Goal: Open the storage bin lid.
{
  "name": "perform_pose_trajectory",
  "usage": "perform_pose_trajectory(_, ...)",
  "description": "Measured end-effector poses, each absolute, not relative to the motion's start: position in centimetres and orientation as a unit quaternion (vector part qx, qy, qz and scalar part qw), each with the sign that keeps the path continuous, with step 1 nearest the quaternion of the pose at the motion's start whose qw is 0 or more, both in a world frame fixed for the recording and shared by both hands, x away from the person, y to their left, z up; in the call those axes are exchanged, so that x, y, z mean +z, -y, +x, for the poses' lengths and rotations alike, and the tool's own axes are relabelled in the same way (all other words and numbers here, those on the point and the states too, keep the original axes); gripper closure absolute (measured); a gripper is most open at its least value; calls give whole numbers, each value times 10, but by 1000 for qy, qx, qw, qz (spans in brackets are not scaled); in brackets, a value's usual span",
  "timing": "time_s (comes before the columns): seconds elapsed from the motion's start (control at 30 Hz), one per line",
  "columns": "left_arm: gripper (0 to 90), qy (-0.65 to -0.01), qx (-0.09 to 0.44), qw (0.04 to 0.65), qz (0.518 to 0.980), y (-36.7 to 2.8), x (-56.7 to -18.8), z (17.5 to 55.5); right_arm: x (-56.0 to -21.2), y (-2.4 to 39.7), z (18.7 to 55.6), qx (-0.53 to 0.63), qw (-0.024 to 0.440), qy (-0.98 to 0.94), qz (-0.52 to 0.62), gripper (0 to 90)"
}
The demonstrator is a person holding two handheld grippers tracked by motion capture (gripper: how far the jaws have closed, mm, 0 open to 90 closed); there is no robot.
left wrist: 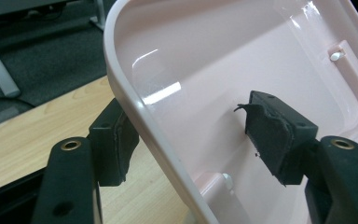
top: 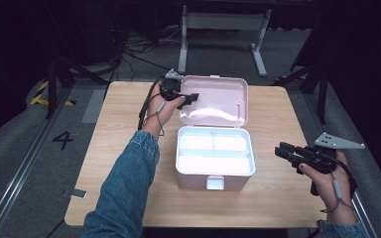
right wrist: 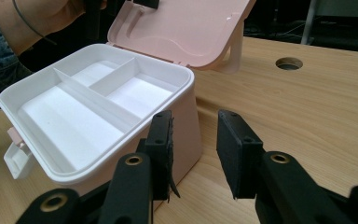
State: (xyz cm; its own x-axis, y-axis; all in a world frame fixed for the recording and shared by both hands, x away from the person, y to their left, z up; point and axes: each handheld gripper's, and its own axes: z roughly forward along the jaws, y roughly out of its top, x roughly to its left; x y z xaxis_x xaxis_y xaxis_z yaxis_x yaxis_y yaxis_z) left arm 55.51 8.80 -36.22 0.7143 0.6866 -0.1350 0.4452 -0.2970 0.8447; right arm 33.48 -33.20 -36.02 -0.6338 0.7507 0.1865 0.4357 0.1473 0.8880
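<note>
A pink box (top: 216, 178) stands mid-table with its lid (top: 218, 99) swung up and back. Inside lies a white tray (top: 213, 153) with three bare compartments. My left gripper (top: 188, 97) is at the lid's left edge. In the left gripper view its jaws straddle the lid's rim (left wrist: 135, 107), one pad (left wrist: 116, 144) outside and one pad (left wrist: 275, 135) over the inner face, wide apart and open (left wrist: 186, 126). My right gripper (top: 280, 148) hovers right of the box. It is open with nothing between its jaws (right wrist: 196, 140), close to the box's corner (right wrist: 186, 130).
A small latch (top: 215, 183) hangs at the box's front. The wooden table (top: 278, 114) has a round hole (right wrist: 289, 63) beyond the box. A denim-sleeved forearm (top: 129, 173) crosses the table's left half. Desk legs and cables lie on the floor behind.
</note>
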Motion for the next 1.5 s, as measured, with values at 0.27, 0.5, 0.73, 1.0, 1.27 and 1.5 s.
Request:
perform_pose_trajectory(0.27, 345, -377, 104, 465, 794, -89, -374, 558, -360, 333, 335, 516, 153, -742, 399, 671)
perform_pose_trajectory(0.5, 338, -401, 85, 442, 798, -88, -381, 559, -362, 332, 336, 514, 152, -744, 399, 668)
perform_pose_trajectory(0.73, 338, -413, 75, 429, 800, -88, -384, 560, -362, 331, 336, 513, 150, -745, 400, 665)
perform_pose_trajectory(1.0, 338, -436, 59, 396, 806, -86, -387, 561, -363, 332, 336, 514, 152, -744, 398, 659)
perform_pose_trajectory(1.27, 316, -449, 47, 379, 808, -85, -389, 561, -362, 332, 336, 516, 152, -743, 399, 641)
perform_pose_trajectory(1.5, 232, -454, 75, 360, 811, -83, -389, 559, -364, 332, 337, 514, 150, -743, 401, 629)
